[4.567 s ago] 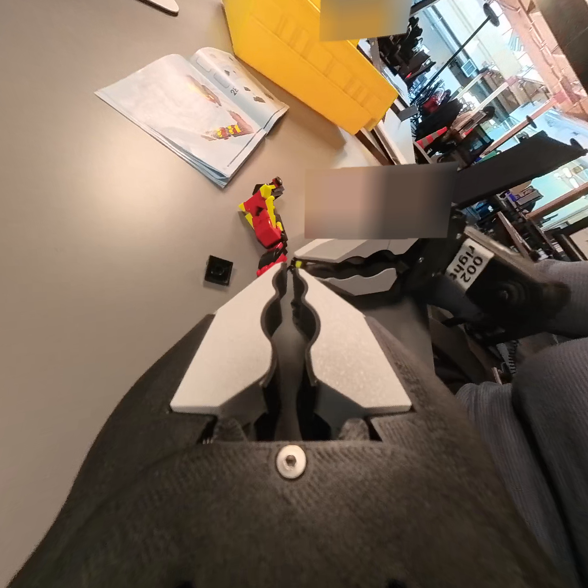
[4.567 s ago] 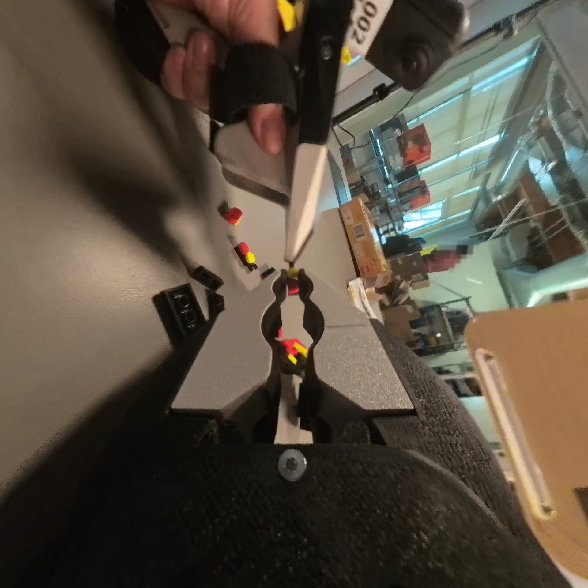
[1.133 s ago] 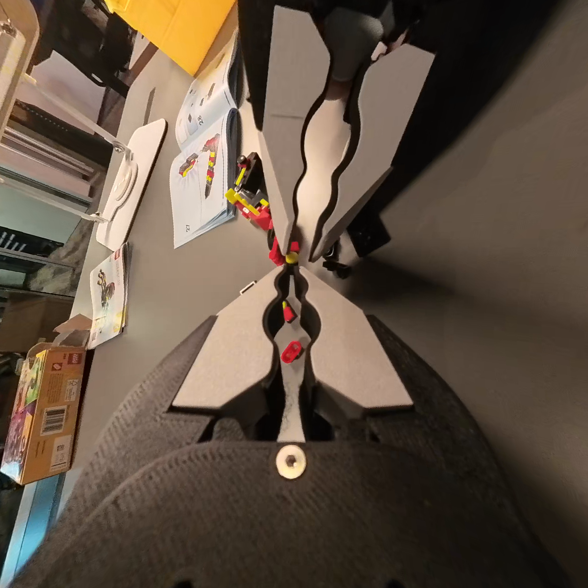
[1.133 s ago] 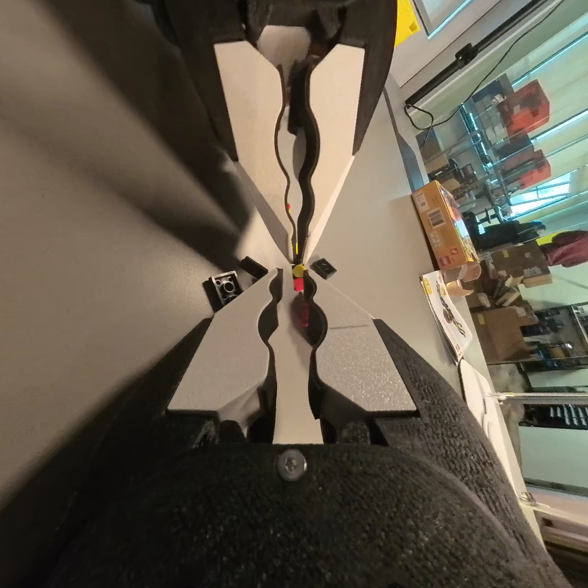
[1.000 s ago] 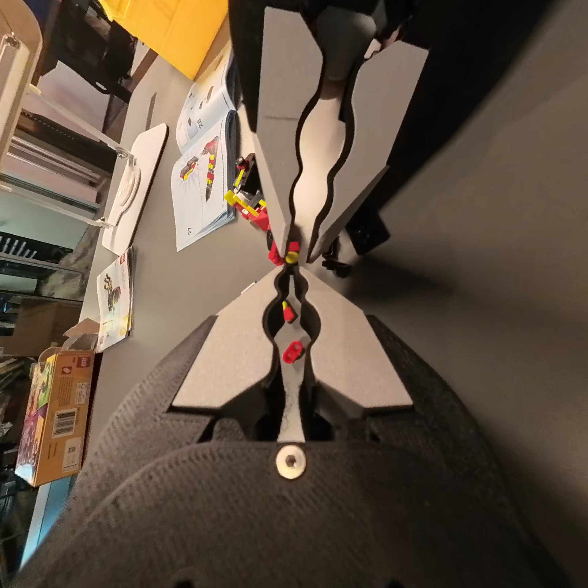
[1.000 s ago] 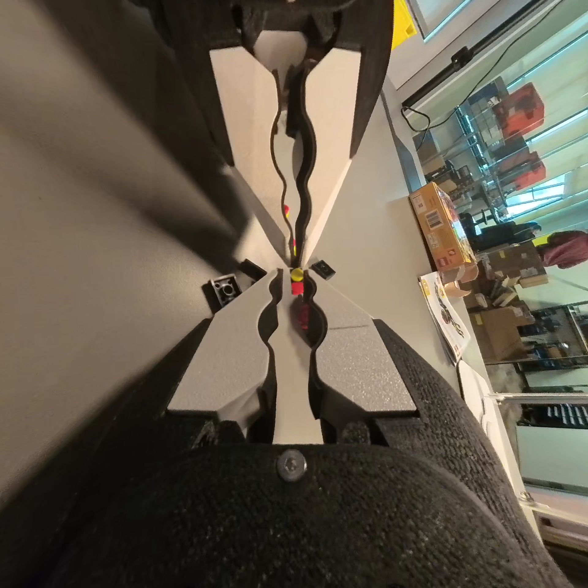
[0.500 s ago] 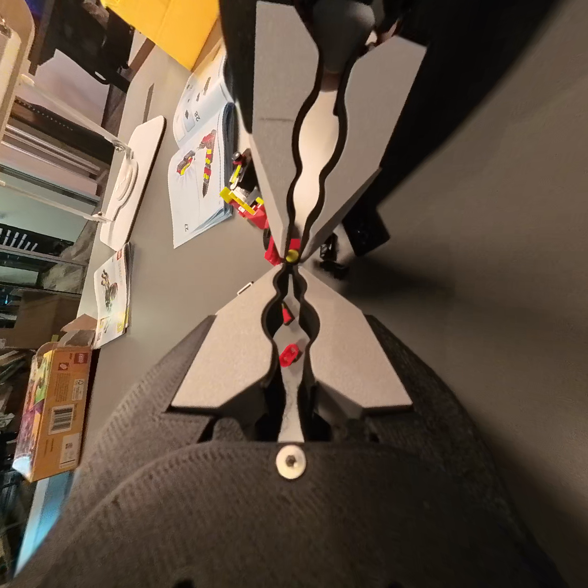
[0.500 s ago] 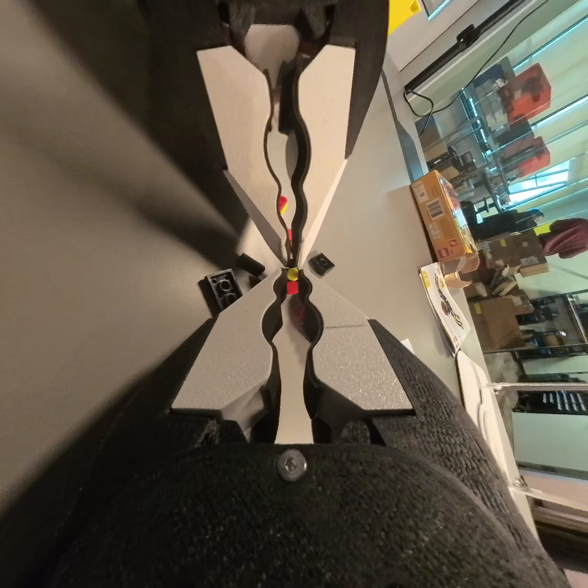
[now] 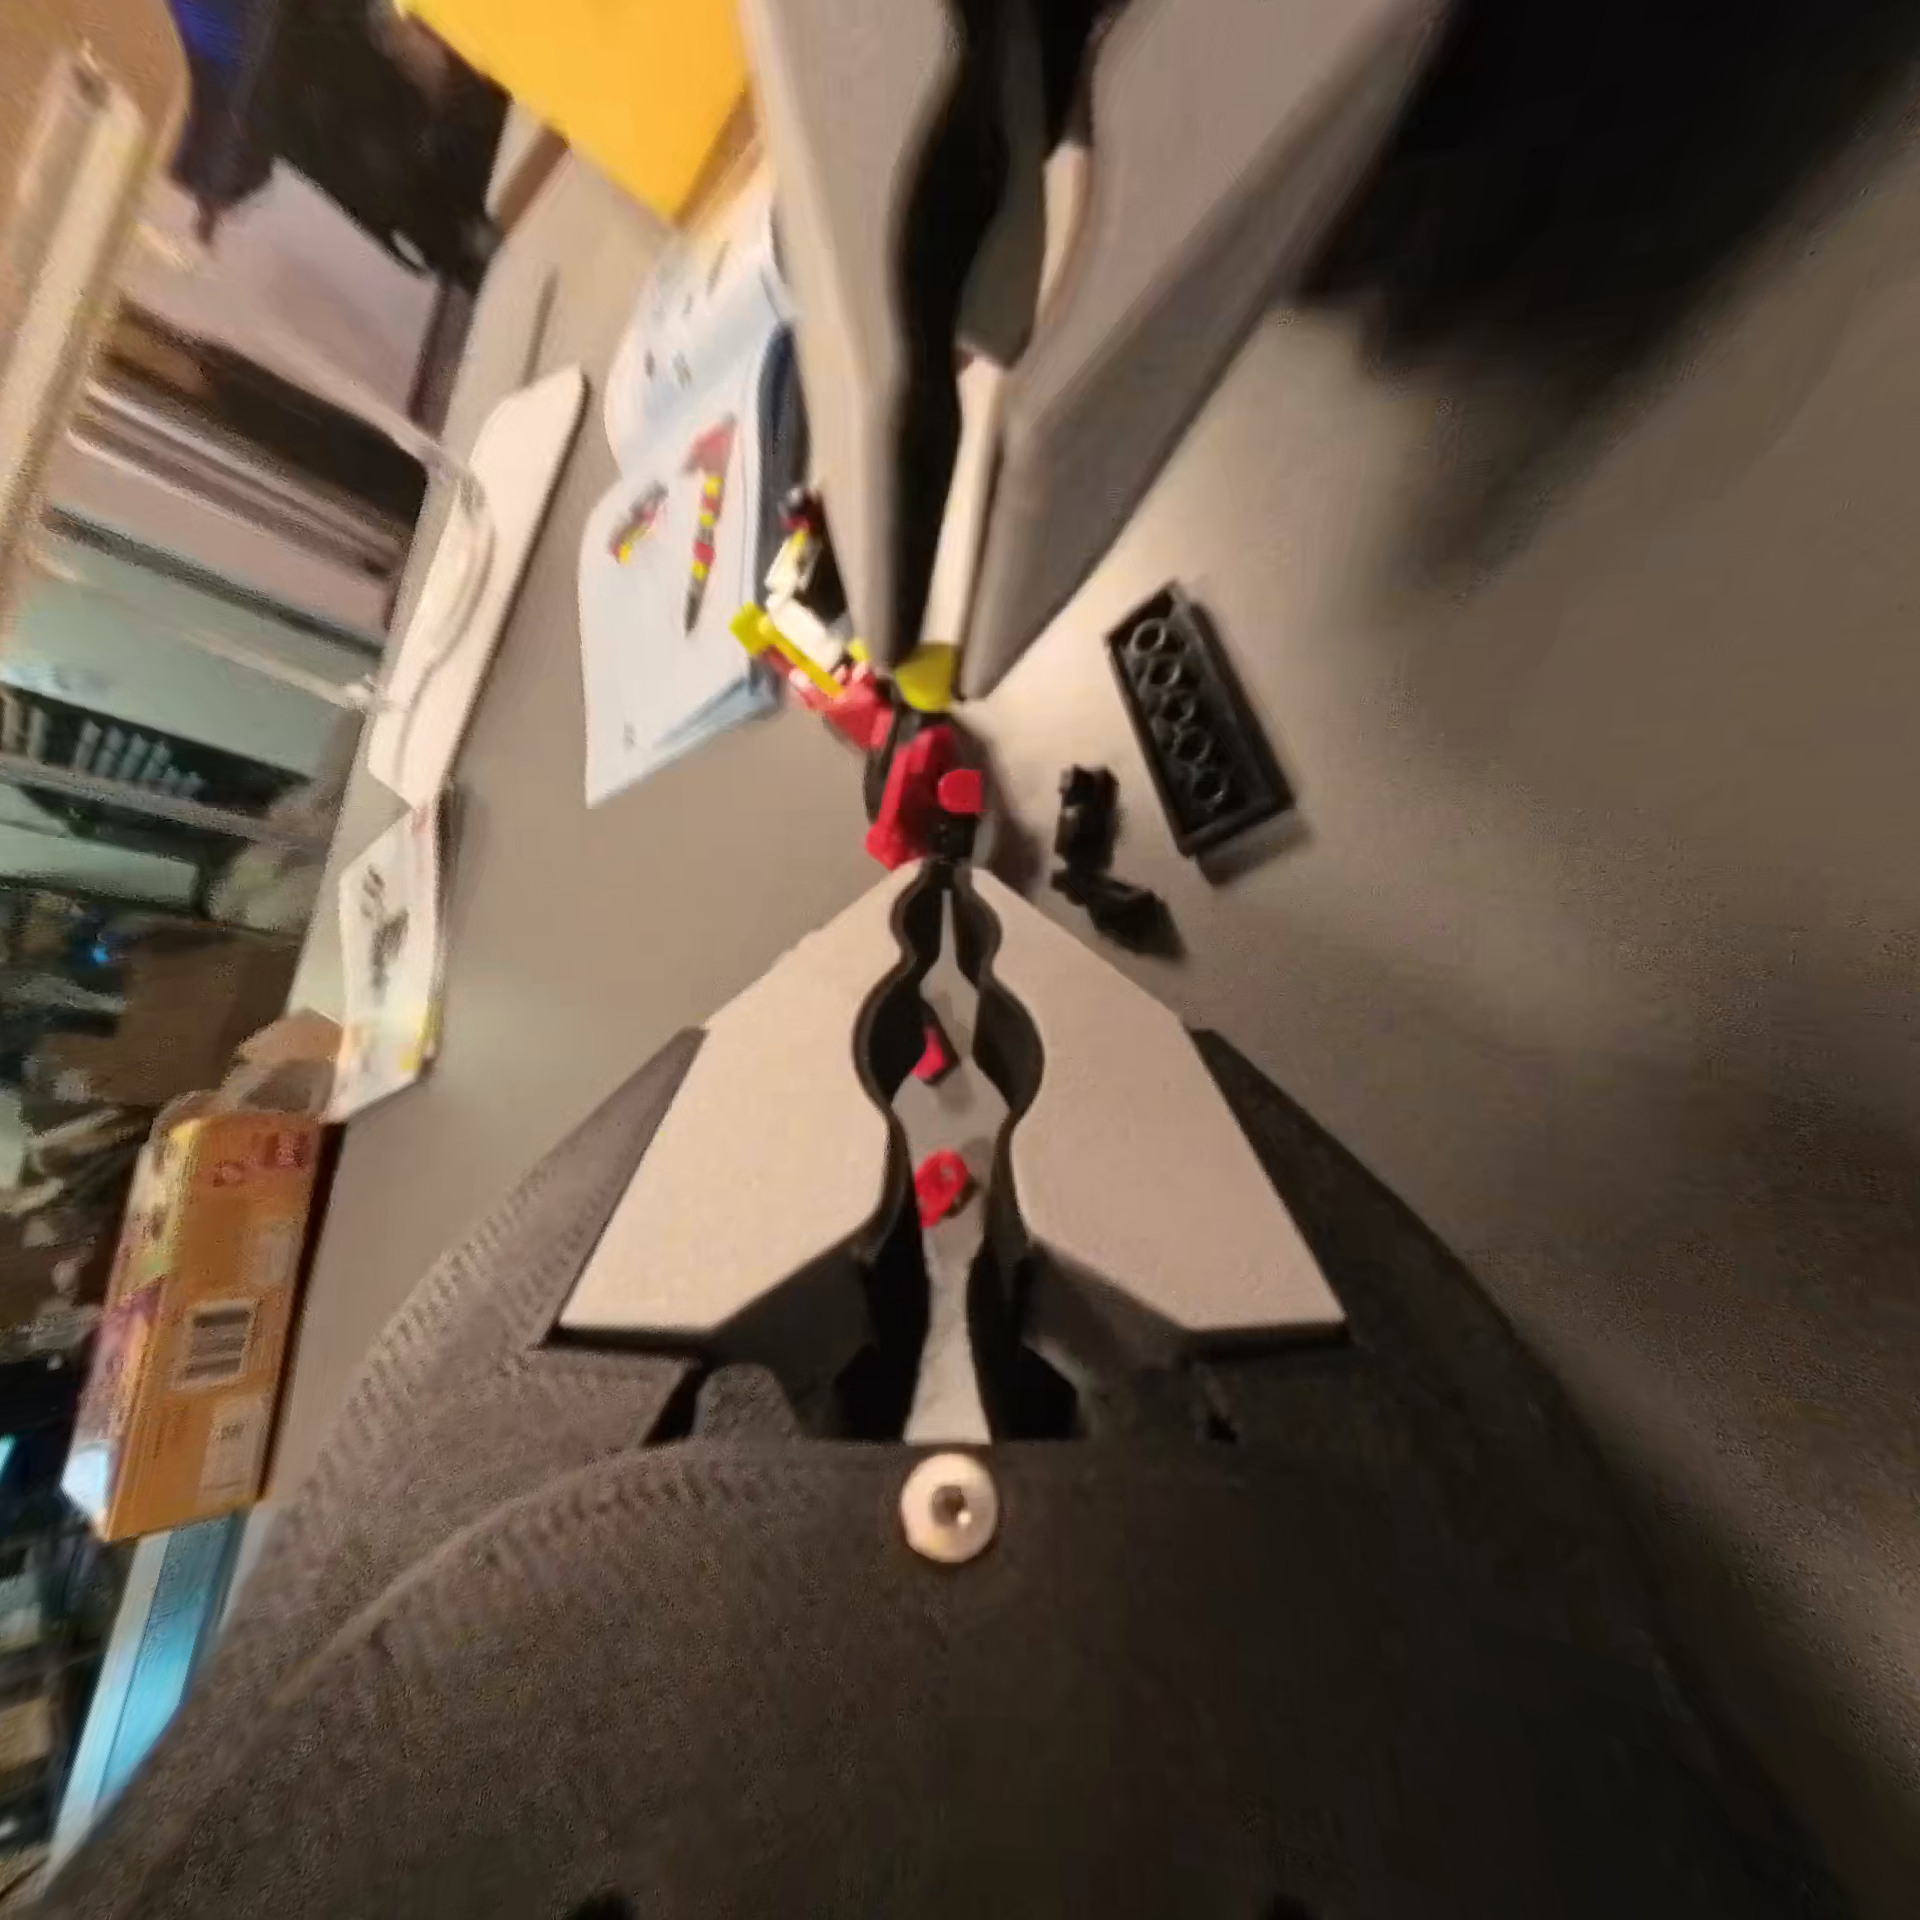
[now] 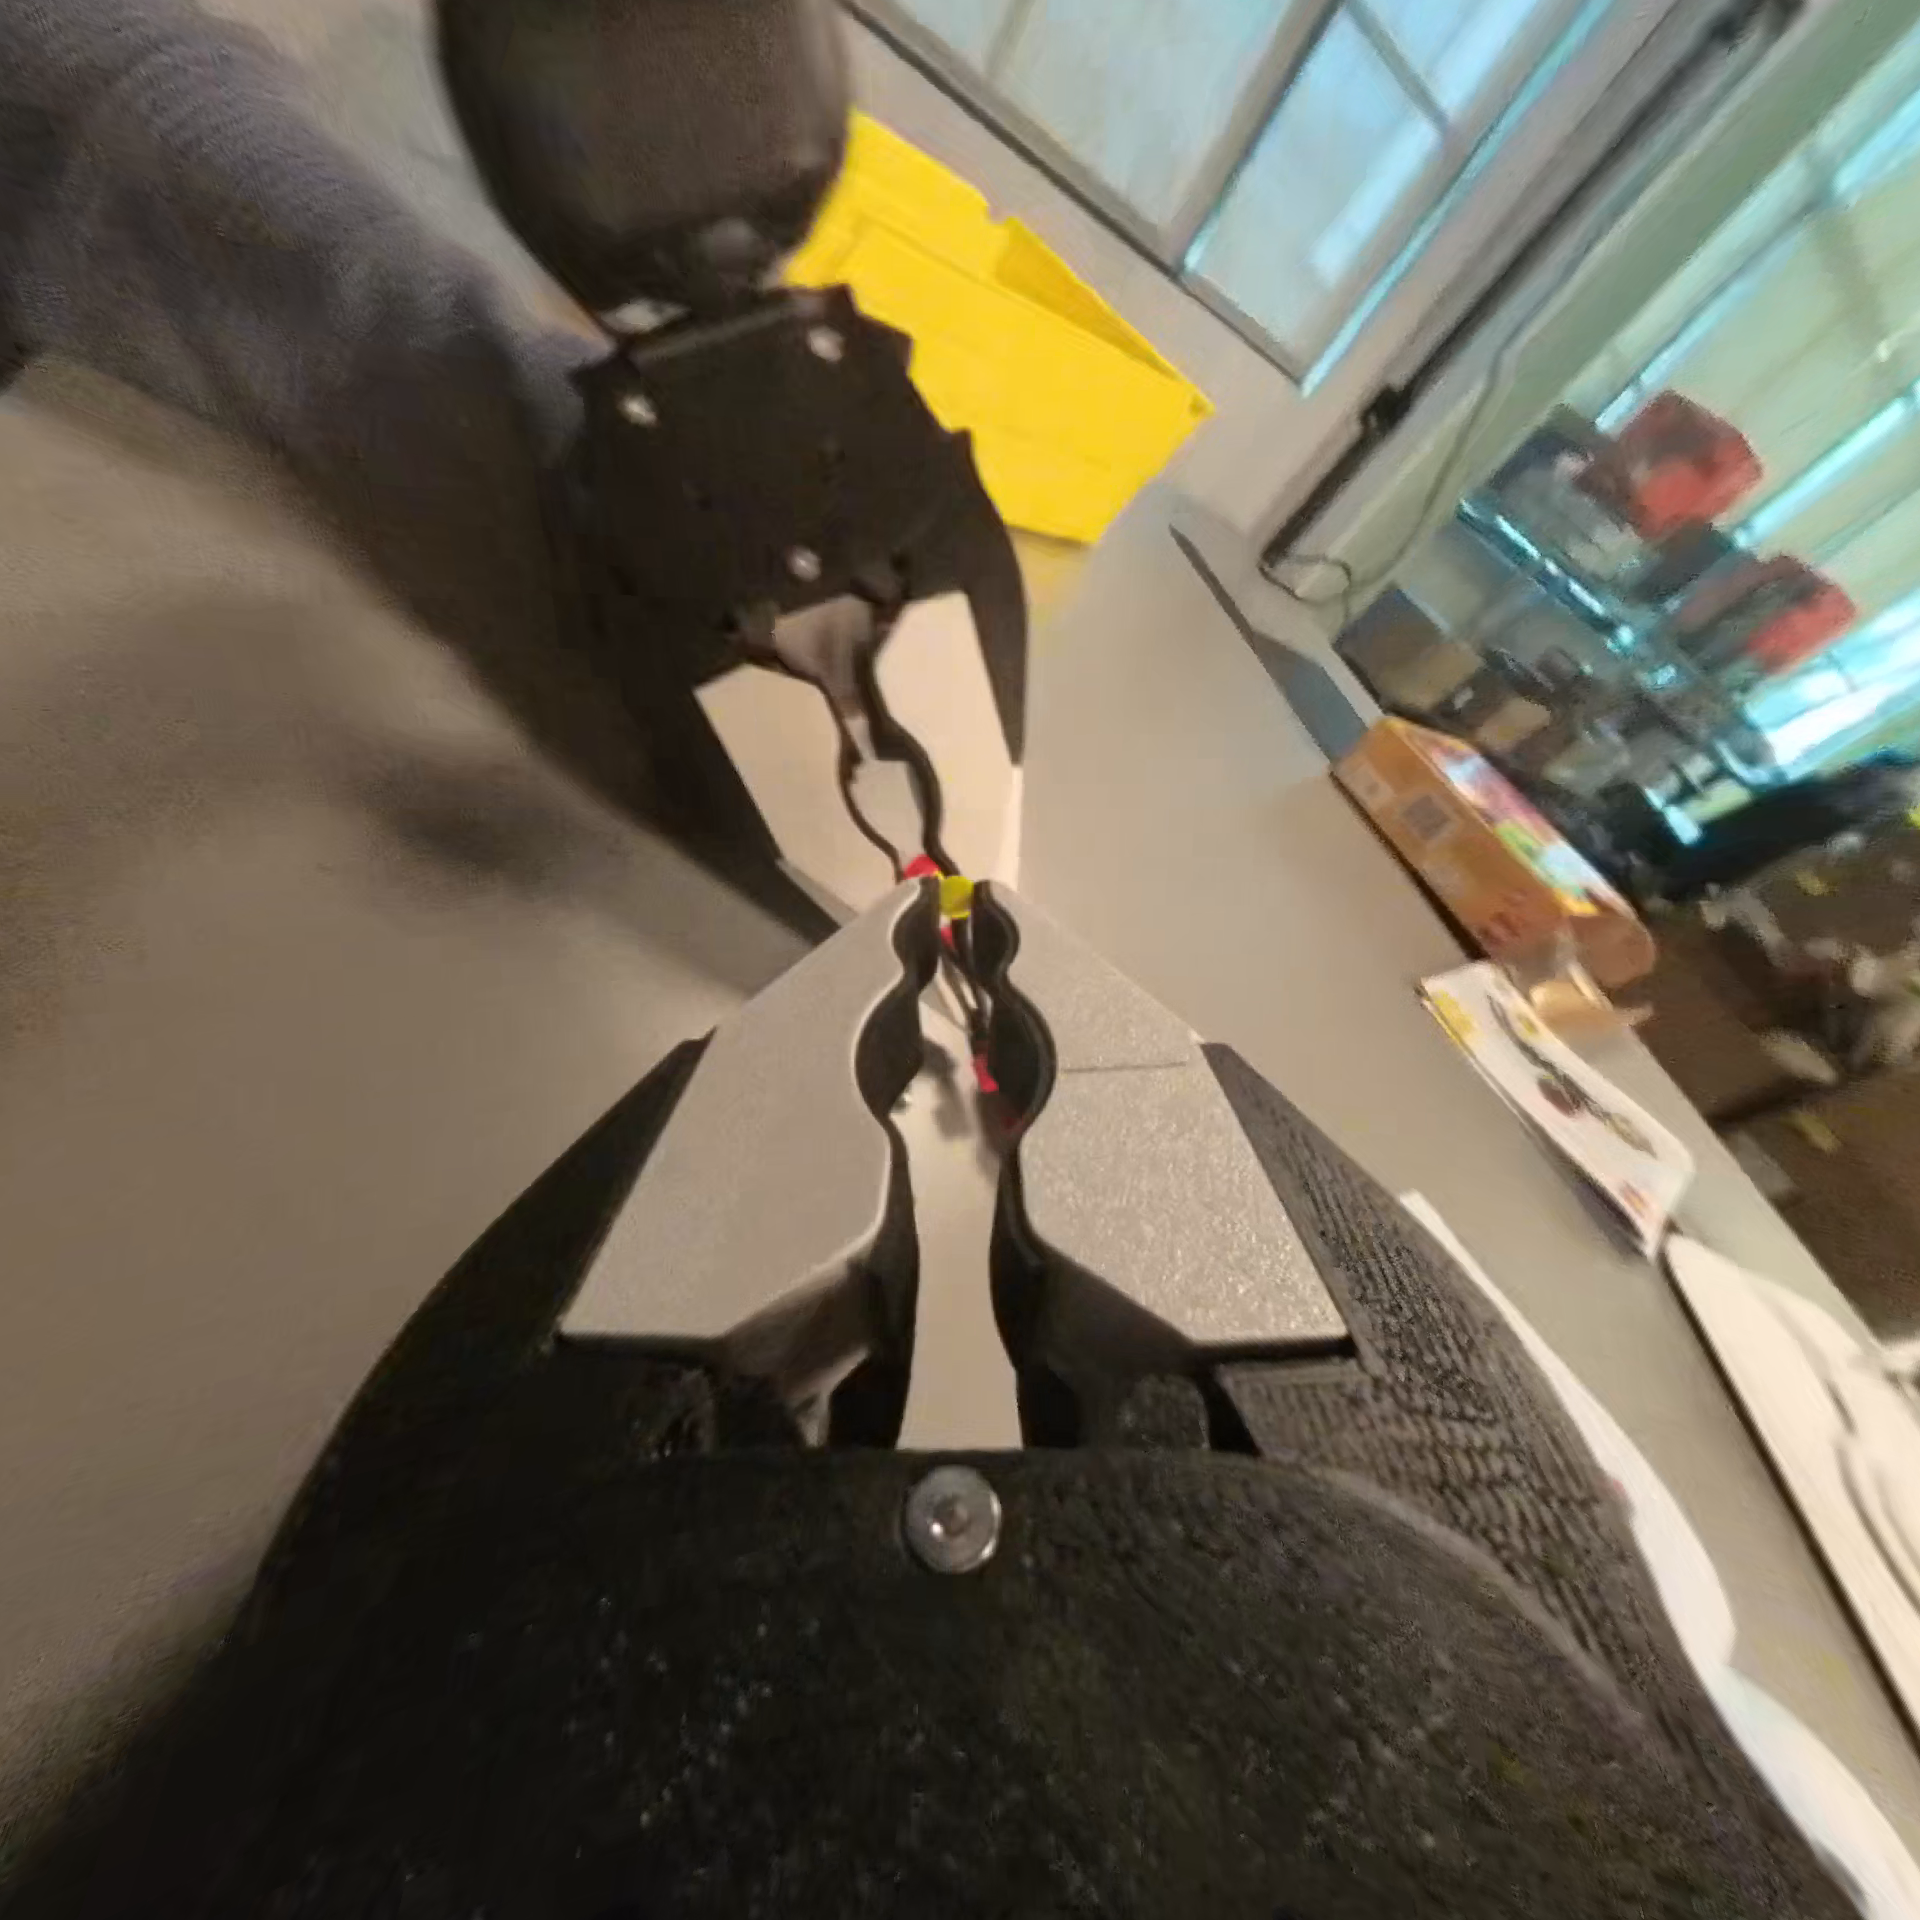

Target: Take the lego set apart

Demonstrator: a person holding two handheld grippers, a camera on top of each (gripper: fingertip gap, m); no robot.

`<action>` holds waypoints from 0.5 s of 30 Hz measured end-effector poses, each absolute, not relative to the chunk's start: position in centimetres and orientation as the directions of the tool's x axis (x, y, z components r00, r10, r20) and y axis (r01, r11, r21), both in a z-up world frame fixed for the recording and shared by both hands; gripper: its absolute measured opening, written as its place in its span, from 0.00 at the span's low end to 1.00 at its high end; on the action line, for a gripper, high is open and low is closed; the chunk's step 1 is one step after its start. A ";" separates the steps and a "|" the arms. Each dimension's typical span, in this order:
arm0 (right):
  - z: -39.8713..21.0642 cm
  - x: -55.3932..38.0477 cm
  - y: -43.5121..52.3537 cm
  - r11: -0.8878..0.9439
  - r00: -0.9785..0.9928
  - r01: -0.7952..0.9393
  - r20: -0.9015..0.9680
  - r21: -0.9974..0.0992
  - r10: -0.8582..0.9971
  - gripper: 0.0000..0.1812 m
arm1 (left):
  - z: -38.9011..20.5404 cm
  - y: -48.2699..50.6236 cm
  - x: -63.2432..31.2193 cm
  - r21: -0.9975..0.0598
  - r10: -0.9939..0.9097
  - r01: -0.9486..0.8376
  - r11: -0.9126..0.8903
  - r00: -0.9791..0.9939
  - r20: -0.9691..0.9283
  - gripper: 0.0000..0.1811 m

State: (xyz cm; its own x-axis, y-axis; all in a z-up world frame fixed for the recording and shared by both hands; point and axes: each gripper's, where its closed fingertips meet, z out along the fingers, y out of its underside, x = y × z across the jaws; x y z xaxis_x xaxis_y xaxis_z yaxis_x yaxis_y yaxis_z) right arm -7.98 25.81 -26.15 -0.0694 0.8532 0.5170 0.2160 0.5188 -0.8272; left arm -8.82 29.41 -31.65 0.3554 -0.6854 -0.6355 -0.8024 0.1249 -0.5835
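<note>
My left gripper [image 9: 948, 881] is shut on a small red-and-black lego piece [image 9: 956, 798] that sticks out past its tips. My right gripper [image 10: 951, 902] is shut on a small yellow piece [image 10: 954, 891]. In the left wrist view the right gripper [image 9: 928, 665] comes in from the top with the yellow piece [image 9: 925, 677], a short gap away from the red piece. The rest of the red and yellow lego model [image 9: 831, 675] lies on the grey table behind. The right wrist view shows the left gripper [image 10: 920, 868] just beyond my tips. Both views are blurred.
A long black plate [image 9: 1195, 717] and small black pieces [image 9: 1091, 831] lie right of the model. Loose red pieces [image 9: 943, 1184] lie under my left gripper. An open instruction booklet [image 9: 675, 582], an orange box [image 9: 197, 1340] and a yellow bin [image 10: 987, 343] stand farther off. The gap from one gripper's tips to the other's is roughly 6 centimetres. Left tips and right tips are each some 5 centimetres from the long black plate [image 9: 1195, 717].
The two grippers, tip to tip on one small stack before, have pulled apart. The yellow piece went with the right gripper; the red-and-black piece stayed in the left.
</note>
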 end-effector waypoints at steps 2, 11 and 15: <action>-27.3 -7.5 27.2 0.553 -0.054 0.303 0.565 -0.776 0.823 0.02 | -31.1 29.6 -8.8 -0.617 -0.677 -0.777 0.124 0.388 -0.625 0.01; -31.0 -6.6 29.9 0.425 -0.079 0.552 0.462 -0.718 0.883 0.08 | -31.2 29.2 -8.4 -0.622 -0.701 -0.770 0.140 0.367 -0.612 0.01; -30.4 -6.6 29.5 0.402 -0.075 0.520 0.428 -0.754 0.901 0.12 | -31.3 29.1 -8.1 -0.630 -0.719 -0.764 0.140 0.359 -0.595 0.01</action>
State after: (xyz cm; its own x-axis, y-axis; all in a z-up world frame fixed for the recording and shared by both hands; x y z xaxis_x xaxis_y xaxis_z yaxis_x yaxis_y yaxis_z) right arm -6.64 29.50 -30.41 -0.0748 0.9006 0.4282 0.5204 0.4016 -0.7536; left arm -8.13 29.09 -31.26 0.3587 -0.7193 -0.5949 -0.7637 0.1403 -0.6301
